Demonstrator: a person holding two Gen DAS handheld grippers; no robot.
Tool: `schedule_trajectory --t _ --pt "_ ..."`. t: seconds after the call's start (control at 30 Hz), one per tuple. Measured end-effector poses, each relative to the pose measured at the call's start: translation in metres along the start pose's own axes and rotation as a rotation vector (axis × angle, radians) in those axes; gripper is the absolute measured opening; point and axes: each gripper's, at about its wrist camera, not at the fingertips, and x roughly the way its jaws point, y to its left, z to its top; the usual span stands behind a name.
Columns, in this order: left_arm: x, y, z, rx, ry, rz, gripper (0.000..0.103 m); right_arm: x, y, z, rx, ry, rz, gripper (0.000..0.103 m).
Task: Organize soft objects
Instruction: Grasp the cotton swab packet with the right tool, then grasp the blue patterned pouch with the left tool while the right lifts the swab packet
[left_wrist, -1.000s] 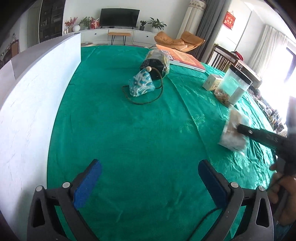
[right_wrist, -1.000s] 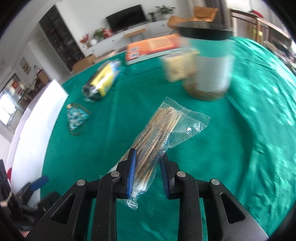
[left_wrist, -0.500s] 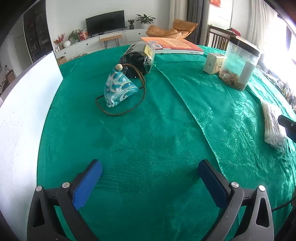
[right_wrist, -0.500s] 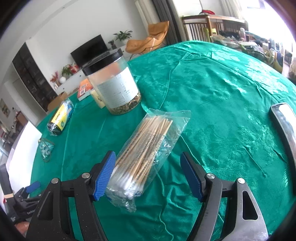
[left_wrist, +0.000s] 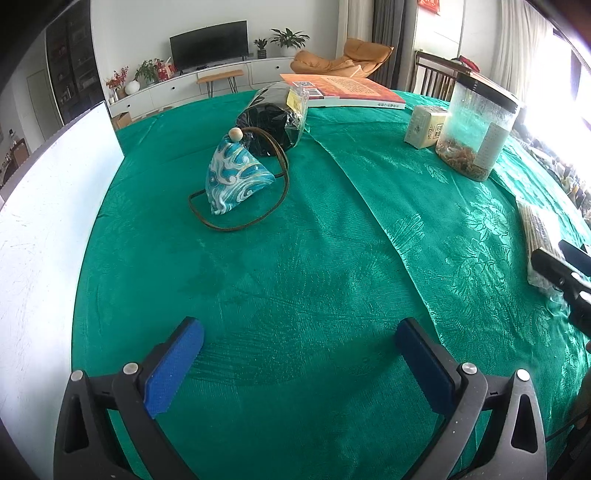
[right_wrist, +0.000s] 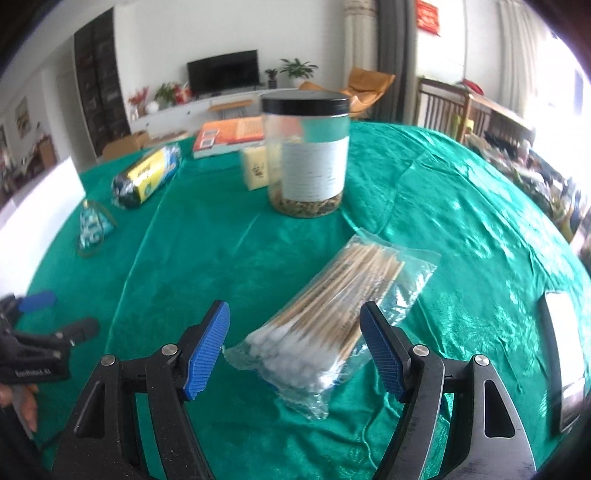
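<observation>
While spread wide over the swab packet (right_wrist: 332, 325), right gripper (right_wrist: 295, 350) grips nothing; packet flat on green cloth (right_wrist: 229, 236) near jar (right_wrist: 306, 155), likely its sorted spot. Left gripper (left_wrist: 299, 365) equally wide, empty, aimed toward patterned pouch (left_wrist: 234, 179), presumably next.

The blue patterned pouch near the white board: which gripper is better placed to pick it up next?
Left. The left gripper is open and empty, with the blue patterned pouch ahead of it. The right gripper is open around the cotton swab bag, far from the pouch.
</observation>
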Motion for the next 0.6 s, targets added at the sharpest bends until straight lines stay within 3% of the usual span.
schedule_trajectory --t 0.17,0.37,0.5,0.6 --pt "0.000 0.000 0.000 0.000 0.000 0.000 0.103 0.007 0.011 -0.003 -0.066 0.026 -0.045 0.079" --pt "-0.003 0.006 0.009 -0.002 0.031 -0.022 0.103 0.006 -0.004 -0.004 0.009 0.024 -0.018 0.078" --pt "-0.015 0.026 0.040 -0.095 -0.056 0.023 0.103 0.004 -0.015 -0.003 0.072 0.012 0.012 0.078" --pt "0.007 0.030 0.067 -0.102 -0.011 0.060 0.103 0.002 -0.023 -0.003 0.125 0.005 0.058 0.079"
